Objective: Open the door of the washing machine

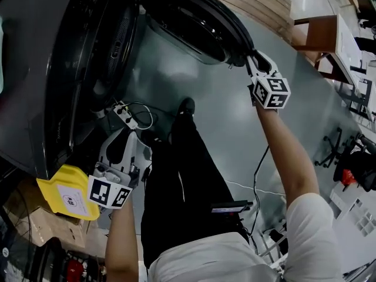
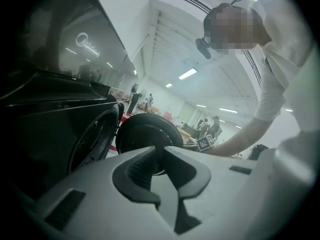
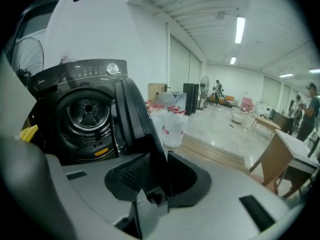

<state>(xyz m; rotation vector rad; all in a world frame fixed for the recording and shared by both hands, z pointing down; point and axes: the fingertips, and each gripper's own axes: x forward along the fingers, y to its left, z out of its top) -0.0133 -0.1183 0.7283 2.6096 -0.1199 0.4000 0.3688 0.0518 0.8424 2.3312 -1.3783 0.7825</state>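
- The washing machine [image 1: 29, 51] is dark grey, with a round opening in its front. It stands at the left of the head view. The right gripper view shows its shiny, ribbed drum [image 3: 86, 109].
- The door [image 1: 194, 16] is round, black and glossy, with a thick rim and a bulging window. It is swung wide open and stands out from the machine's front over the grey floor [image 1: 194, 81].
- The right gripper [image 1: 252, 60] is clamped on the door's free edge, which runs between its pads.
- The left gripper [image 1: 124, 135] is low, near the machine's lower front. Its jaws are together with nothing between them.
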